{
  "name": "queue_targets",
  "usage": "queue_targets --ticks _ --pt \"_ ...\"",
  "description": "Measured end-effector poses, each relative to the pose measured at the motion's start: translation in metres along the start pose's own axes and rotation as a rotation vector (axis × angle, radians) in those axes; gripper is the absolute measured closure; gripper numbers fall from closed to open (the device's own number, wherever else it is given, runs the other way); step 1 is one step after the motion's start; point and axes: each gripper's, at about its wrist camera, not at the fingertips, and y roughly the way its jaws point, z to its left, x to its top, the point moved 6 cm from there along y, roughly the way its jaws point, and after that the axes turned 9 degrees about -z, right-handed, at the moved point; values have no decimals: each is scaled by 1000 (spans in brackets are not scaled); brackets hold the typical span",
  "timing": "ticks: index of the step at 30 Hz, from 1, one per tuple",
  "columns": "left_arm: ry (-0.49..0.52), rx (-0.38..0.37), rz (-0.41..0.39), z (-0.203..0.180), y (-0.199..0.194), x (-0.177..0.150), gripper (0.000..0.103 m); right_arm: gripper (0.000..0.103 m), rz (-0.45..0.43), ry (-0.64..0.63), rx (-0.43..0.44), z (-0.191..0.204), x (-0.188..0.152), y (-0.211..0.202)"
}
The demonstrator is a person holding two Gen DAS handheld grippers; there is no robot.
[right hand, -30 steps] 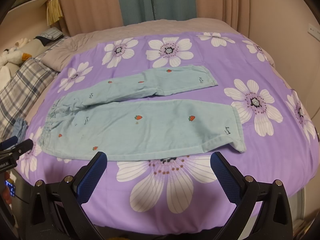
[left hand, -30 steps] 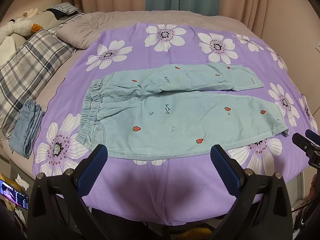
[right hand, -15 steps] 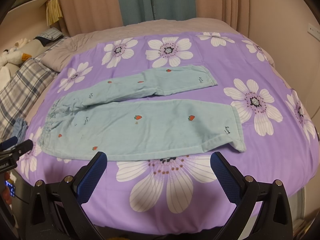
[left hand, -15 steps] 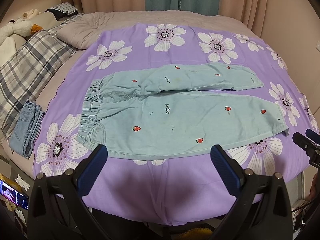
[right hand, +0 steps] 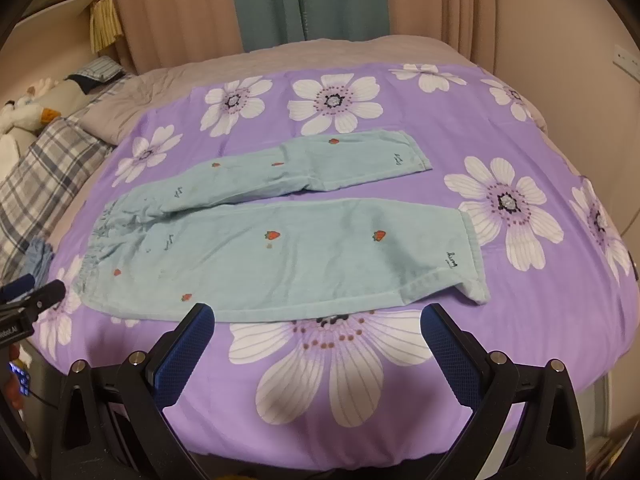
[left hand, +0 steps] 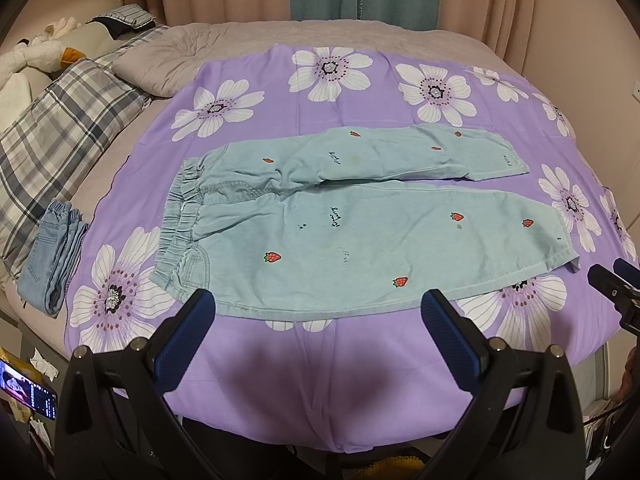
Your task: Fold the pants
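Nothing has moved in the last second: the pants [left hand: 360,216] lie flat and unfolded on the bed [left hand: 360,380]. My left gripper [left hand: 320,316] and right gripper [right hand: 316,330] hover wide apart, empty; folding hasn't begun.

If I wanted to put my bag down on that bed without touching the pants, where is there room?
Bare purple sheet shows beyond the far leg of the light blue pants, up to the grey quilt, and again past the cuffs on the right. A narrower strip runs along the near edge. The left side is crowded: plaid pillow, folded jeans and stuffed toys.
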Motion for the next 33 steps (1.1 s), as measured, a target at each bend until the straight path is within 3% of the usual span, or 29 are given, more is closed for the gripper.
queue_targets --ticks 6,9,15,22,24,26,30,31,33 --pt "-5 -4 0 -1 4 -1 0 1 2 0 0 -1 0 2" --pt "-59 -21 -16 5 11 -2 0 1 -12 -33 39 8 -2 5" --pt "-342 -70 -21 54 44 -19 1 1 -47 -252 152 60 -18 24" --pt "-654 -18 -21 129 81 -51 2 1 -64 -518 309 136 -50 64" --pt "-705 -3 -10 144 94 -59 5 9 -79 -593 338 157 -59 73" --pt "-724 1 20 153 109 -65 9 26 -77 -672 362 177 -68 82" --pt "-768 17 44 167 135 -68 21 36 -53 -773 405 198 -81 102" --pt "-773 26 28 171 138 -66 25 41 -59 -793 406 203 -84 105" --pt "-781 37 11 179 145 -59 46 53 -72 -851 394 210 -90 113"
